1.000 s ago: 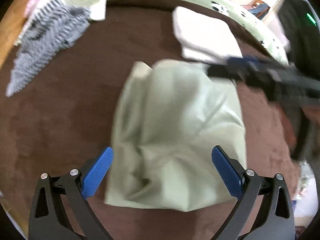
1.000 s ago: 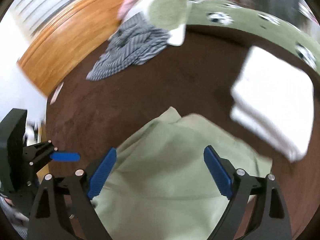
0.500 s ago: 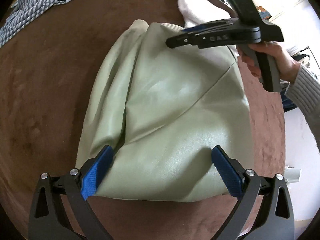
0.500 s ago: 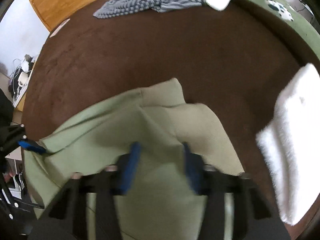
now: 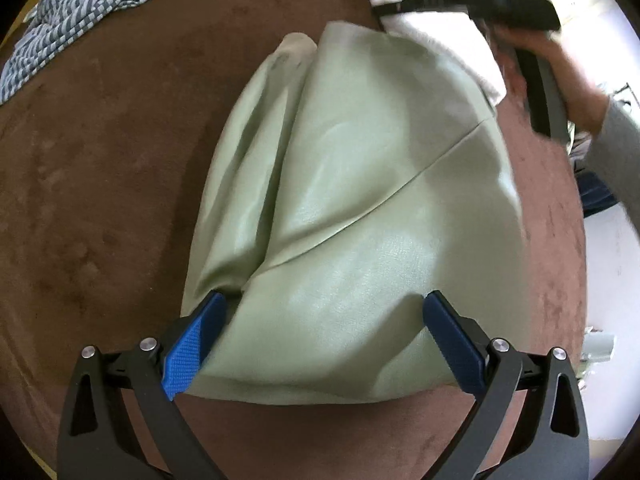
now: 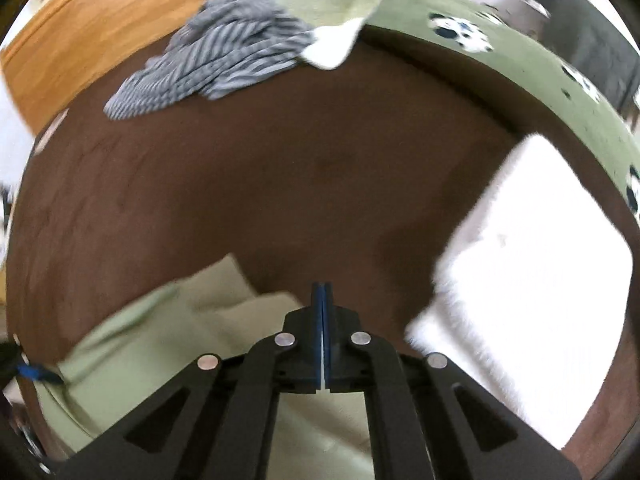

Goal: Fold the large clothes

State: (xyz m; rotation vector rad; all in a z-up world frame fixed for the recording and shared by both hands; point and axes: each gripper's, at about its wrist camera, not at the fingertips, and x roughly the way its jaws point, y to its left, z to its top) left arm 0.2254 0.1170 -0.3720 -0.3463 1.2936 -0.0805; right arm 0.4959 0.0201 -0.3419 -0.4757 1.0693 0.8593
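A pale green garment (image 5: 360,208) lies folded in a bundle on the brown surface (image 5: 100,200). My left gripper (image 5: 324,320) is open, its blue pads straddling the garment's near edge. My right gripper (image 6: 322,300) is shut with nothing visible between its pads, and hovers over the garment's far edge (image 6: 168,332). In the left wrist view the right gripper (image 5: 400,8) is blurred, above the garment's far right corner, with the hand holding it.
A folded white towel (image 6: 536,280) lies to the right of the garment. A striped grey shirt (image 6: 224,68) and other clothes (image 6: 336,4) are heaped at the far side. A green patterned rim (image 6: 520,64) and a wooden floor (image 6: 72,44) lie beyond.
My right gripper closed from wide open to shut and lifted off the garment toward its far edge. My left gripper dropped lower onto the garment's near edge and stayed open.
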